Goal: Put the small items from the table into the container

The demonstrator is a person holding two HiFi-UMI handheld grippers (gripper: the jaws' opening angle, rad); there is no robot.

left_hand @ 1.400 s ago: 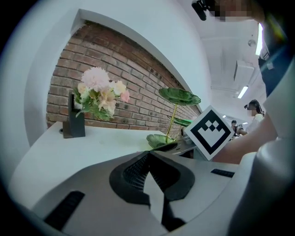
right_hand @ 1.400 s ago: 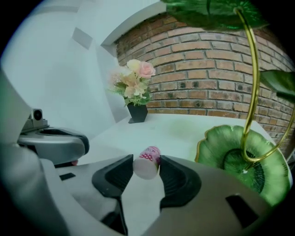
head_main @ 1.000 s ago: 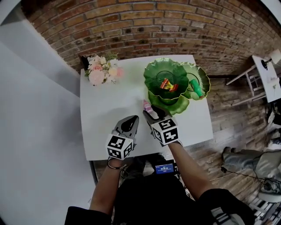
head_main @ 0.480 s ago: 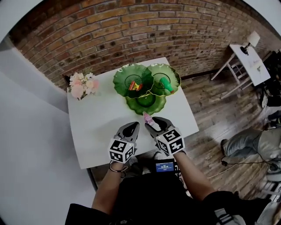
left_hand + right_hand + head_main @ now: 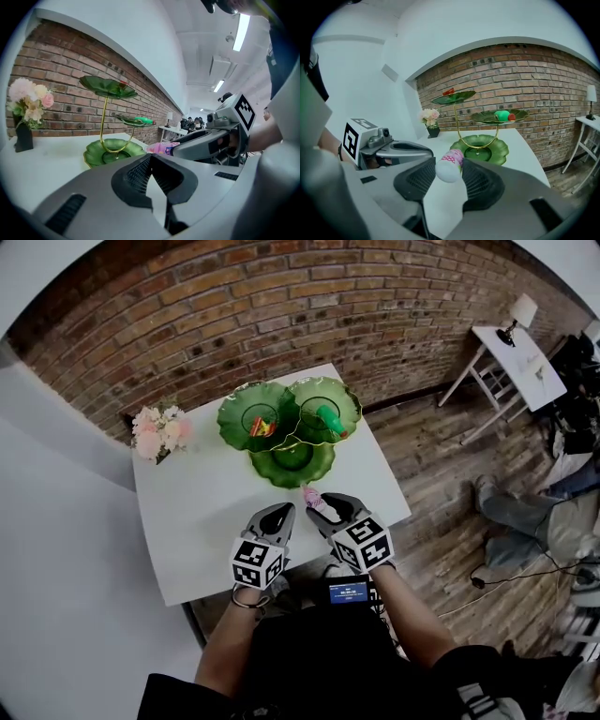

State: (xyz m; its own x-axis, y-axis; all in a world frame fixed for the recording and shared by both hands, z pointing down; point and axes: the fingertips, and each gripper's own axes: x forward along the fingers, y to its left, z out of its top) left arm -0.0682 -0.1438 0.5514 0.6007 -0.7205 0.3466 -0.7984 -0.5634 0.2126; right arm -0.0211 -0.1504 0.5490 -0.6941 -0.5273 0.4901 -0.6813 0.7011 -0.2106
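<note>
My right gripper (image 5: 322, 506) is shut on a small pink-and-white bottle (image 5: 313, 498), which shows wedged between its pads (image 5: 450, 164). It hangs over the near part of the white table (image 5: 192, 512), short of the green leaf-shaped tiered stand (image 5: 292, 461). The stand's top dish (image 5: 253, 415) holds red and yellow small items. Its middle dish (image 5: 323, 411) holds a green item (image 5: 502, 115). The lowest dish (image 5: 480, 146) looks bare. My left gripper (image 5: 279, 514) is beside the right one, its jaws together with nothing between them (image 5: 151, 157).
A vase of pink and cream flowers (image 5: 155, 430) stands at the table's far left corner. A brick wall runs behind the table. To the right lie a wooden floor and a white side table (image 5: 520, 357) with a lamp.
Both grippers have drawn back from the stand toward the table's near edge, the bottle still in the right one. The view has swung, so the stand sits farther left and away.
</note>
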